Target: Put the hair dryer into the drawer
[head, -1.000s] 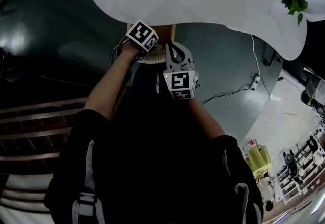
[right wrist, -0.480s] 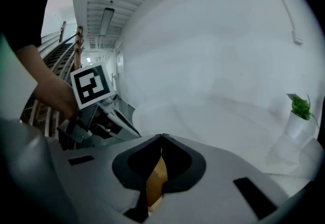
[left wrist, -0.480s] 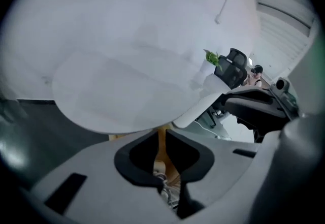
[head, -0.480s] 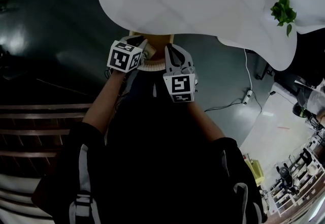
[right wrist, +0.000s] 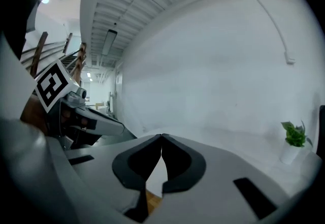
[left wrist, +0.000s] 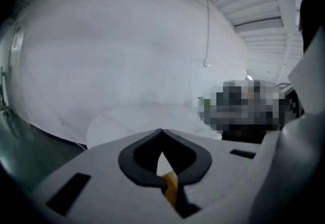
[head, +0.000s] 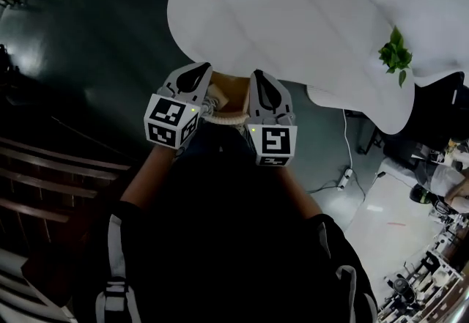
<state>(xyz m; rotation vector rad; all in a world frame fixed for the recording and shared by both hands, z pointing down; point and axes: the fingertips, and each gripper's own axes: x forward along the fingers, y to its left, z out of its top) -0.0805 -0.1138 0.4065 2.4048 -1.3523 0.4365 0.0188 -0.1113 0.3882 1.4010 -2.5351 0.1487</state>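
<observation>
Grippers lift away from the furniture as a person works to stow a hair dryer. The left gripper [head: 192,78] and right gripper [head: 265,81] were sunk low under the white table [head: 308,14] a second ago, the left one tipped down at a wooden panel [head: 231,87]. Now they ride side by side and nearly level, tips at the table's near edge. The left gripper's jaws have just been closing and now meet tip to tip with nothing between them; the right gripper's jaws are likewise pressed together and empty. The hair dryer shows in no view, neither in the jaws nor on the tabletop ahead of them. The wooden panel sits between and just beyond the two grippers and is probably the drawer. Judged from empty jaws drawing up from it, the dryer has likely been released inside, leaving at most the drawer to be shut; whether it stands open cannot be told. Count: two grippers, each bearing one marker cube [head: 172,121], so two cubes; one table; one wooden panel; one small potted plant [head: 394,58] far out beyond the right gripper's outer side; one power strip [head: 344,179] on the dark floor [head: 88,43] on that same side; no hair dryer.
</observation>
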